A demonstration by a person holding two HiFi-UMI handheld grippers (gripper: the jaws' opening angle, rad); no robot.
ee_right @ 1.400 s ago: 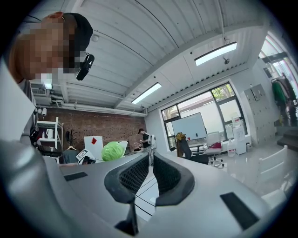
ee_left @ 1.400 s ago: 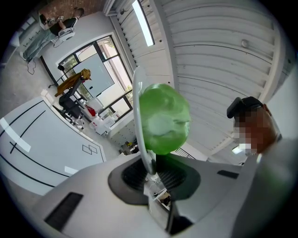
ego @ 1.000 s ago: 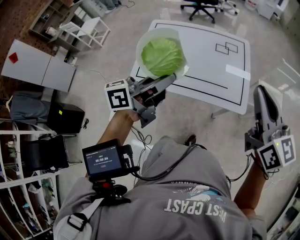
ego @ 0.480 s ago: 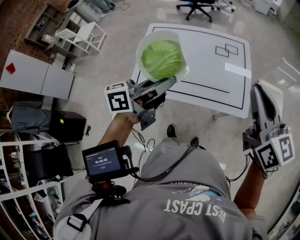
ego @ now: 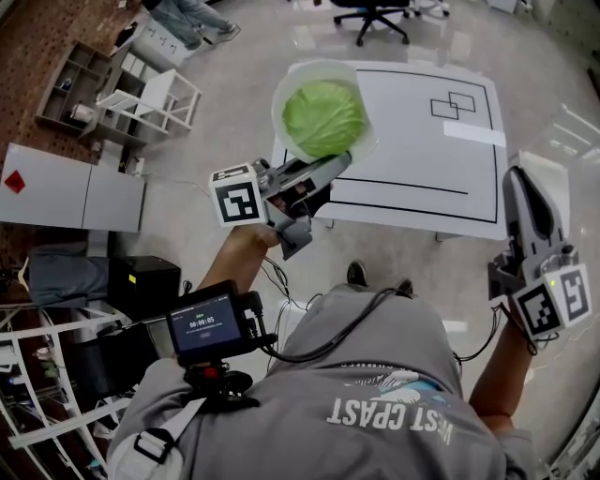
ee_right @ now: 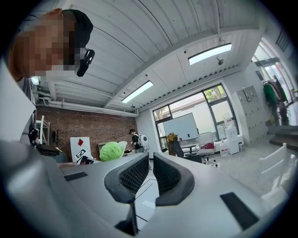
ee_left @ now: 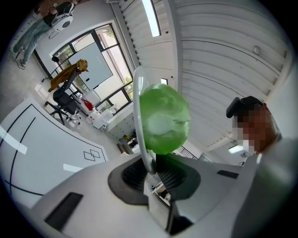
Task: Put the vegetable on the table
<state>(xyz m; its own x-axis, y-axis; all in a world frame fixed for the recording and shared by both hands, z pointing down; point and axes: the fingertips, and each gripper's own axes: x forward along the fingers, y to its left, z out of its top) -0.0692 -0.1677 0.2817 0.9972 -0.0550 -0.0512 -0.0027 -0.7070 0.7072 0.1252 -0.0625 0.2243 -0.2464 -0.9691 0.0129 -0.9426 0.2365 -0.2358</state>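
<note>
A green cabbage point(ego: 323, 117) lies in a white plate point(ego: 289, 86), held up in the air over the near left corner of the white table point(ego: 422, 159). My left gripper point(ego: 342, 161) is shut on the plate's rim from below. In the left gripper view the plate's rim point(ee_left: 138, 116) stands edge-on between the jaws of that left gripper point(ee_left: 151, 169), with the cabbage point(ee_left: 163, 121) to its right. My right gripper point(ego: 520, 178) hangs at the right, off the table's near right corner, shut and holding nothing. The right gripper view shows its jaws together point(ee_right: 150, 174) and the cabbage point(ee_right: 110, 151) far to the left.
The table carries a black outline, two drawn squares point(ego: 455, 103) and a strip of white tape point(ego: 473, 133). An office chair point(ego: 370, 11) stands beyond it. White shelves point(ego: 155, 89) and a white cabinet point(ego: 70, 187) line the left. A person point(ego: 183, 19) stands at the top left.
The table has drawn a little closer in the view and the floor on the left has shifted. Both grippers hold the same pose, the plate still in the left one.
</note>
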